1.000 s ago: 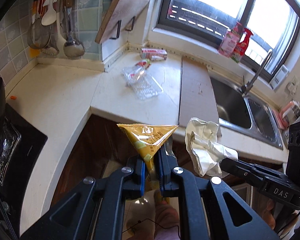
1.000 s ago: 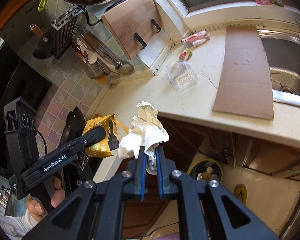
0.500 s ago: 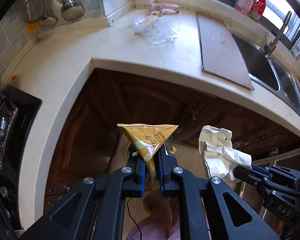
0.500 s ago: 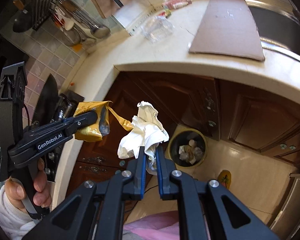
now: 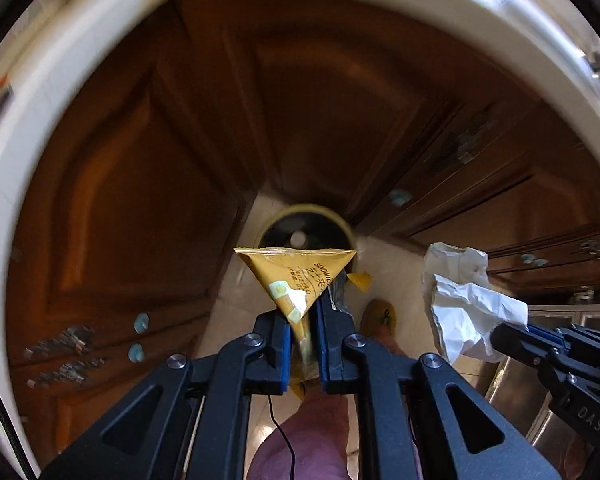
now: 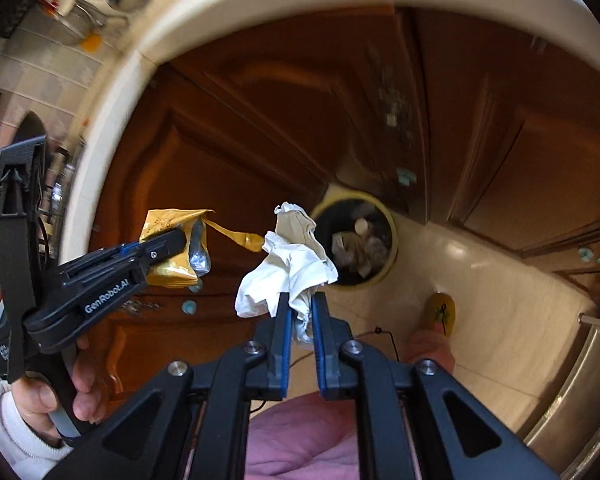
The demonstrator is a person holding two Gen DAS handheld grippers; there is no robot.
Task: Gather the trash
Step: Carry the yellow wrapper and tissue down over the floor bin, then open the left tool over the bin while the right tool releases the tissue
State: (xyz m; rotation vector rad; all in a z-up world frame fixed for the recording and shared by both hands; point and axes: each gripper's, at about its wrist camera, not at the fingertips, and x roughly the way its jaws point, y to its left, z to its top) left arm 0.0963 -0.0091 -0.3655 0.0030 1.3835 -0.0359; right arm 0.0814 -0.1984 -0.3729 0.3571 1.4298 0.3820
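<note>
Left gripper (image 5: 303, 320): we are aiming it steeply down at the bin, its blue-lined jaws clenched on the yellow wrapper.
Yellow wrapper (image 5: 296, 276): it is sticking up from the jaws as a flat triangle of glossy foil with dark print, straight above the bin, hiding the bin's near rim in the left wrist view.
Left hand (image 6: 60, 392): we are wrapping it round the black handle, a pale fleecy cuff showing at the wrist.
Right gripper (image 6: 300, 312): we are tilting it down toward the bin, its jaws pinching the tissue.
Tissue (image 6: 288, 268): a crumpled white wad, soft and creased, it is hanging just left of the bin and overlapping its rim in the right wrist view.
Bin (image 6: 392, 256): round, with a yellow rim and a dark inside, it is standing on glossy pale tiles and holding crumpled scraps.
Cabinets (image 5: 148, 184): panelled brown wood doors are curving round behind the bin.
Counter edge (image 5: 28, 128): a smooth cream band is arching above the bin.
Slipper (image 6: 440, 312): yellow, it is resting on the tiles right of the bin.
</note>
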